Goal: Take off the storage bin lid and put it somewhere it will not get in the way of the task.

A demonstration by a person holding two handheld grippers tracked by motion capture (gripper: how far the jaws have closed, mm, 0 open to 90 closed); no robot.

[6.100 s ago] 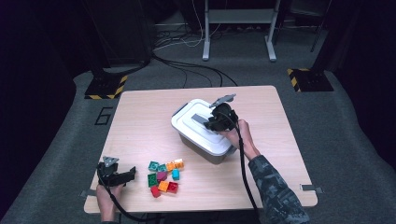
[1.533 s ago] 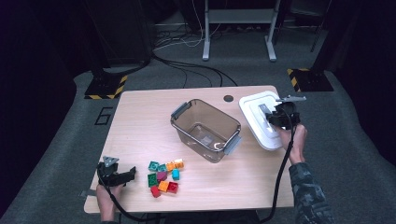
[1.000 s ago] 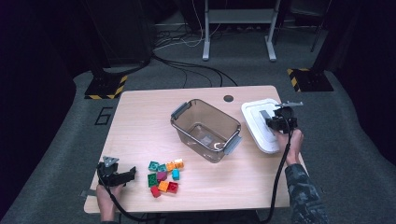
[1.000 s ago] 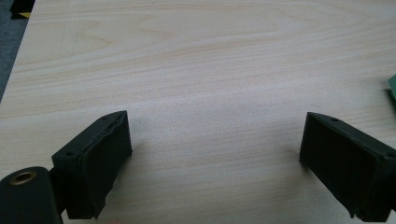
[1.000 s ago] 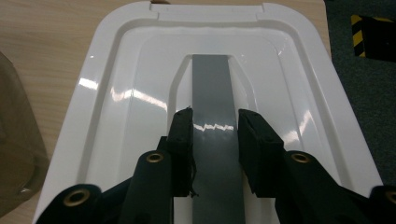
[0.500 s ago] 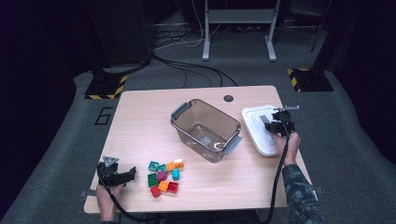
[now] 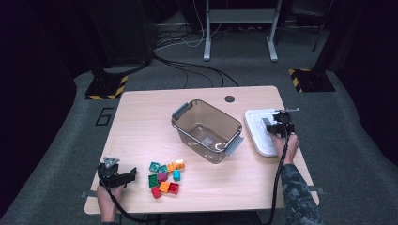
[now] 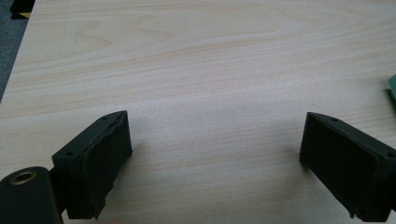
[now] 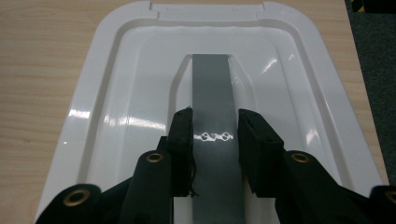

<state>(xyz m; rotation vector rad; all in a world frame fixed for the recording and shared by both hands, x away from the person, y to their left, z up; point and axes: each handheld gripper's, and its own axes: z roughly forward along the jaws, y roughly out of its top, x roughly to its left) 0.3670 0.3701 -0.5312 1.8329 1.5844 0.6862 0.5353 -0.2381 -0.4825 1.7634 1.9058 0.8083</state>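
Observation:
A white lid (image 7: 257, 129) with a grey handle strip (image 9: 210, 88) lies flat at the table's right edge. My right gripper (image 7: 277, 126) is shut on that handle, one jaw on each side of the strip (image 9: 214, 126). A clear brown bin (image 7: 206, 129) stands uncovered in the middle of the table. Several coloured bricks (image 7: 165, 177) lie in a cluster near the front. My left gripper (image 7: 131, 174) rests at the front left, open, its jaws wide apart over bare wood (image 8: 215, 144).
A green brick's edge (image 8: 392, 88) shows to the right in the left gripper view. The wooden table (image 7: 141, 126) has a round hole (image 7: 229, 99) at the back. Cables and a metal stand are on the floor behind.
The lid, once on the bin, was carried to the right and has sunk to the table with my right gripper on its handle. My left gripper has not moved.

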